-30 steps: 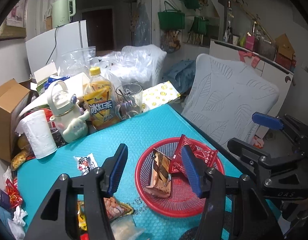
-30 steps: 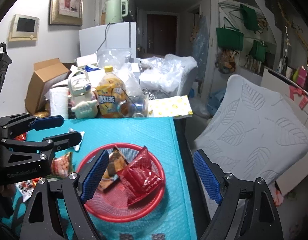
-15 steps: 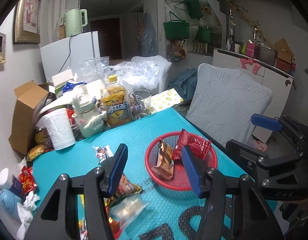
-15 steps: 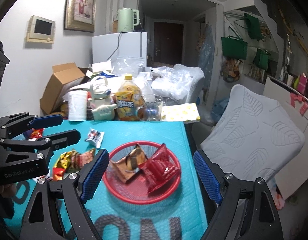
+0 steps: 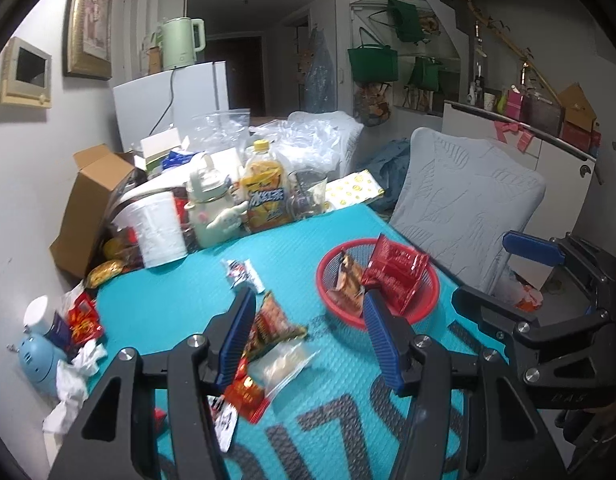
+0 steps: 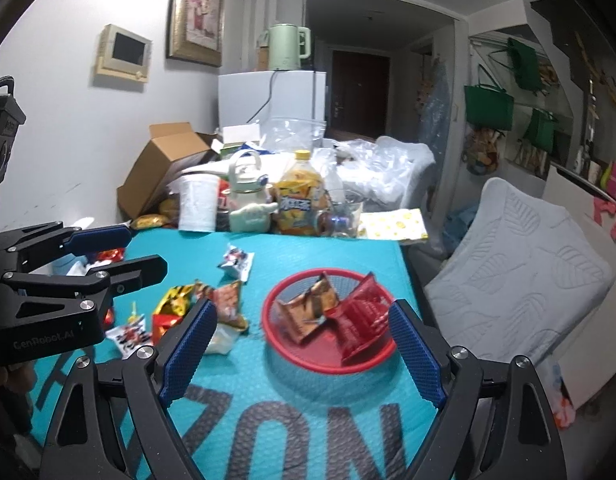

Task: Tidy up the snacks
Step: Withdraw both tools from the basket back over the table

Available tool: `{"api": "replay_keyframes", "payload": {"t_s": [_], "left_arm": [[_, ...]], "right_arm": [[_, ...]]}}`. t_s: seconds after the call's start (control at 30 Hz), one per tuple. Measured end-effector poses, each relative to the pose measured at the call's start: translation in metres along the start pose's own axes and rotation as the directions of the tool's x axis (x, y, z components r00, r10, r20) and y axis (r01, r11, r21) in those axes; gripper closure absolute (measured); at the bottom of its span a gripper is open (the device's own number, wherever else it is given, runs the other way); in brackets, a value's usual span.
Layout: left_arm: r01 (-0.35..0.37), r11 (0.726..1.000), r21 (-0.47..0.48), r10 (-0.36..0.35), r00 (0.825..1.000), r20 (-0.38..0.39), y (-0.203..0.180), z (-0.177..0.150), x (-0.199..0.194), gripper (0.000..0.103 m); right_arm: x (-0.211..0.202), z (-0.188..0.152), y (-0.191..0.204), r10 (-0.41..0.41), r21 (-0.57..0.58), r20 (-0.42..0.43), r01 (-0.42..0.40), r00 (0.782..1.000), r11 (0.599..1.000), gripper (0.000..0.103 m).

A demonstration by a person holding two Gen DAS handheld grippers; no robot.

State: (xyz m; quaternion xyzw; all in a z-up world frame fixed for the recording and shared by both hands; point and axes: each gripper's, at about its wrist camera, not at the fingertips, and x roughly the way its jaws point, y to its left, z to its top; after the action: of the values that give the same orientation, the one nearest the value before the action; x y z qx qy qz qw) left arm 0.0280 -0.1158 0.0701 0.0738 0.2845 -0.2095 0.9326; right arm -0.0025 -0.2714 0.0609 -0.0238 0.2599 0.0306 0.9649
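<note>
Snacks lie in two groups on a turquoise mat [image 6: 320, 400] printed with large dark letters. A red mesh basket [image 6: 328, 364] [image 5: 428, 300] sits toward the mat's right edge and holds a brown packet [image 6: 312, 312] [image 5: 346, 276] and a red packet [image 6: 364, 320] [image 5: 396, 272], both leaning against each other inside the rim. To the left of the basket, loose on the mat, is a cluster of wrappers: an orange-red packet [image 6: 228, 304] [image 5: 272, 320], a yellow and red packet [image 6: 174, 304], a clear bag with pale contents [image 5: 284, 362] [image 6: 222, 340], and a small white packet with red print [image 6: 128, 332]. A white wrapper [image 6: 236, 260] [image 5: 242, 272] lies by itself further back, apart from the cluster and from the basket. The left gripper [image 5: 304, 340] hangs above the mat with its blue-padded jaws spread and nothing between them; in its own view the cluster sits just at and below its left finger and the basket near its right finger. The right gripper [image 6: 300, 348] is likewise spread wide and holds nothing, and in its view the basket lies between its two pads. Each tool appears at the edge of the other's view, the two well apart. Along the back of the mat stand a white paper cup [image 6: 196, 204], a pale green jug [image 6: 250, 204], an orange drink bottle [image 6: 300, 204] and a glass mug [image 5: 308, 200], with a cardboard box [image 6: 160, 168] and clear plastic bags [image 6: 372, 168] behind them. A pale grey cushion [image 6: 516, 272] stands to the right of the table.
</note>
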Motion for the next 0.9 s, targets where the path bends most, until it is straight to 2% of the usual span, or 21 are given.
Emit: {"api": "replay_keyframes", "payload": {"t_s": [0.4, 0.63, 0.9], "left_arm": [[-0.074, 0.995, -0.065, 0.072, 0.997, -0.04, 0.037, -0.041, -0.03, 0.048], [-0.123, 0.985, -0.117, 0.116, 0.991, -0.07, 0.062, -0.065, -0.038, 0.048], [-0.198, 0.962, -0.19, 0.182, 0.978, -0.099, 0.1, -0.088, -0.045, 0.048]], "right_arm": [[0.0, -0.022, 0.046, 0.126, -0.035, -0.023, -0.127, 0.992, 0.991, 0.015], [0.014, -0.032, 0.079, 0.218, -0.052, -0.067, -0.222, 0.974, 0.974, 0.015], [0.04, -0.034, 0.116, 0.303, -0.077, -0.124, -0.313, 0.945, 0.947, 0.015]]}}
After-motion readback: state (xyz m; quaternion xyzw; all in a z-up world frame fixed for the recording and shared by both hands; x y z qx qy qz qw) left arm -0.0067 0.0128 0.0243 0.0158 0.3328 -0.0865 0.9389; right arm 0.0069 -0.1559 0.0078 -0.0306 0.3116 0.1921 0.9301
